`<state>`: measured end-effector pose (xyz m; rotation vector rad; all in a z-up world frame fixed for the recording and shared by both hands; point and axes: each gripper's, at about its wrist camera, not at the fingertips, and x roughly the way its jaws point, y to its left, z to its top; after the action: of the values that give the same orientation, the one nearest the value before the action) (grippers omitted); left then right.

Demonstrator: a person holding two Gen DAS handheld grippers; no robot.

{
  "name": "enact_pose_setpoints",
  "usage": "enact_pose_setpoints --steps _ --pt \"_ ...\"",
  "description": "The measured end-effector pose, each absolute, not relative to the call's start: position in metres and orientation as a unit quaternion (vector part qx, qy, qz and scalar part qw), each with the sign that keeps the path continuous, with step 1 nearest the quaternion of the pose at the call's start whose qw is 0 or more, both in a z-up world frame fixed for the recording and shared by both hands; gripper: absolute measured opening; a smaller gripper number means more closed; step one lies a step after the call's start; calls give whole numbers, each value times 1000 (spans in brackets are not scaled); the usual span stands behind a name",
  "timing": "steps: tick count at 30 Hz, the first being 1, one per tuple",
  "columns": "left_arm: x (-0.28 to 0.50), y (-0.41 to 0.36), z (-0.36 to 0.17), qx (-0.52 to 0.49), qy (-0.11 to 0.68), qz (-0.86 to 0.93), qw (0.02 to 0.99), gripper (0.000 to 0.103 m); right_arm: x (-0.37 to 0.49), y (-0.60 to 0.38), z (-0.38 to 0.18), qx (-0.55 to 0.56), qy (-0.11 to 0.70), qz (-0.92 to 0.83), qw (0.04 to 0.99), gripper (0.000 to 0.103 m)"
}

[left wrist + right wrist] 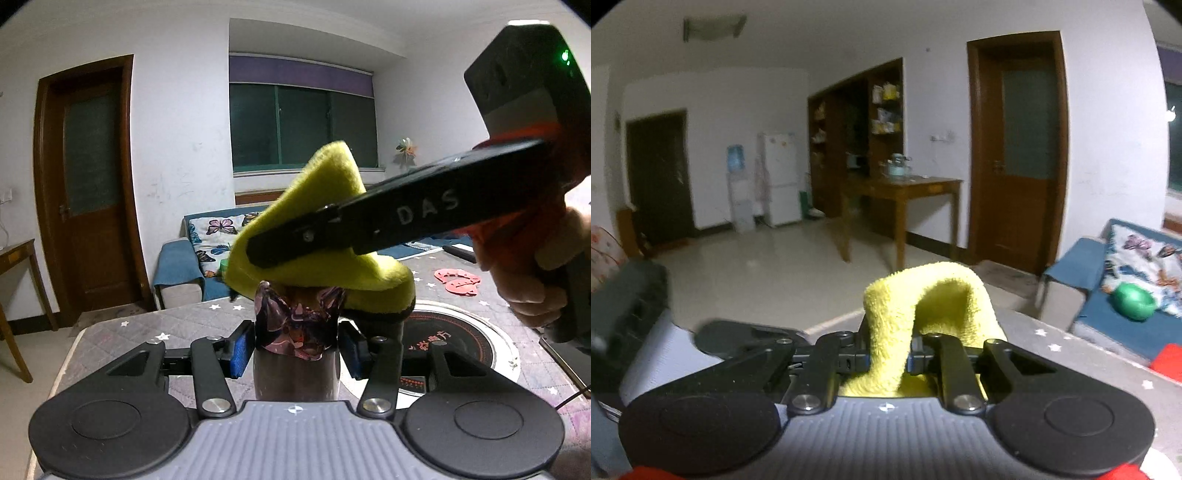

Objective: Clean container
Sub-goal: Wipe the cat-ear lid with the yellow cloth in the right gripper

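Note:
In the left wrist view my left gripper (295,347) is shut on a dark purple glass container (297,328) with a jagged, petal-shaped rim, held upright between the blue pads. A folded yellow cloth (314,218) hangs just above the rim, pinched by my right gripper (258,254), which reaches in from the right with a hand (535,291) behind it. In the right wrist view the same yellow cloth (923,314) bulges up between the shut fingers of my right gripper (888,360). The container does not show in that view.
A grey quilted table cover with stars (184,325) lies below, with a round black cooktop (454,339) to the right and red paper cutouts (458,280) beyond. A blue sofa (192,258) stands behind the table. A wooden table (905,192) and doors line the room.

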<state>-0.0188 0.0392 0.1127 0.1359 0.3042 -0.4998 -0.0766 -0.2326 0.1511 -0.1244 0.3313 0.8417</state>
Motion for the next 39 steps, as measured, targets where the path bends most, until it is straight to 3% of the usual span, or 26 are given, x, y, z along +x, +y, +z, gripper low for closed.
enact_pose_setpoints --steps 8,18,23,31,39 --pt "-17 37 110 65 150 -244 956 53 -81 -235 138 -74 163 344 922 15" --pt "-17 35 110 69 151 -242 956 53 -115 -223 146 -86 121 435 888 15" --pt "-17 34 110 68 152 -240 956 53 -117 -215 143 -114 123 399 901 15" --pt "-14 31 110 65 151 -240 957 53 -69 -247 129 21 188 372 909 15" --pt "-12 36 111 61 152 -238 957 53 -13 -296 72 182 273 395 858 15"
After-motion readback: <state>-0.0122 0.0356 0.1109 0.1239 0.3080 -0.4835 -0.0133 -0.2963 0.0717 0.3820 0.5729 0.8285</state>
